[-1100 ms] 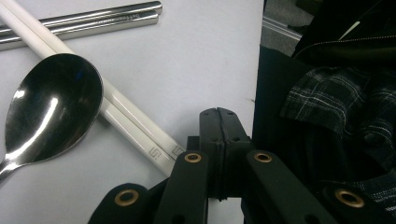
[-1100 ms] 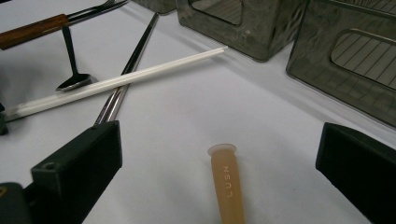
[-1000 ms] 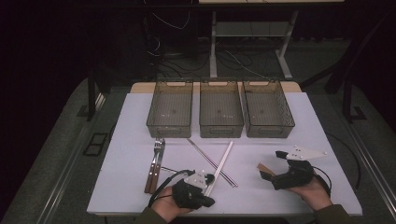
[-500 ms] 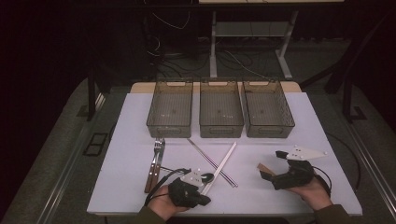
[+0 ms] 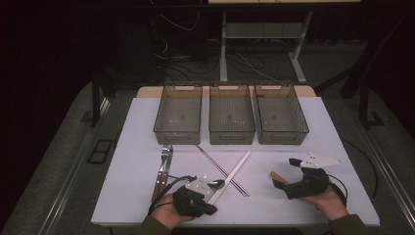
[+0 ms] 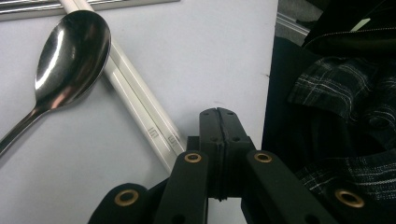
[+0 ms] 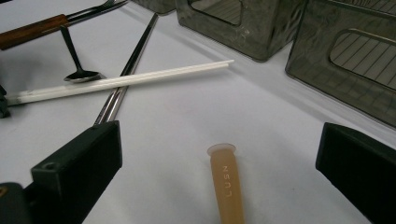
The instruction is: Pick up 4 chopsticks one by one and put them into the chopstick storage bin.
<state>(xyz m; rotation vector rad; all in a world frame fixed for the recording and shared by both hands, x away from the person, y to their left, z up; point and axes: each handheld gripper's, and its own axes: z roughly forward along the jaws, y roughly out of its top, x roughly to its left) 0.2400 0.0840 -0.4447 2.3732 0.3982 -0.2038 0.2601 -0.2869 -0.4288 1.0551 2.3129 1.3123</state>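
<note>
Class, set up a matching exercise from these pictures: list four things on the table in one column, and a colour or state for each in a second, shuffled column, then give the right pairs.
Things:
1. spoon
2. white chopsticks
3. left gripper
4. right gripper

Descriptions:
A. jaws wide open
B. shiny metal bowl
C. jaws shut together
D. pale pair lying across the metal chopsticks

Pairs: 1-B, 2-D, 3-C, 4-A
</note>
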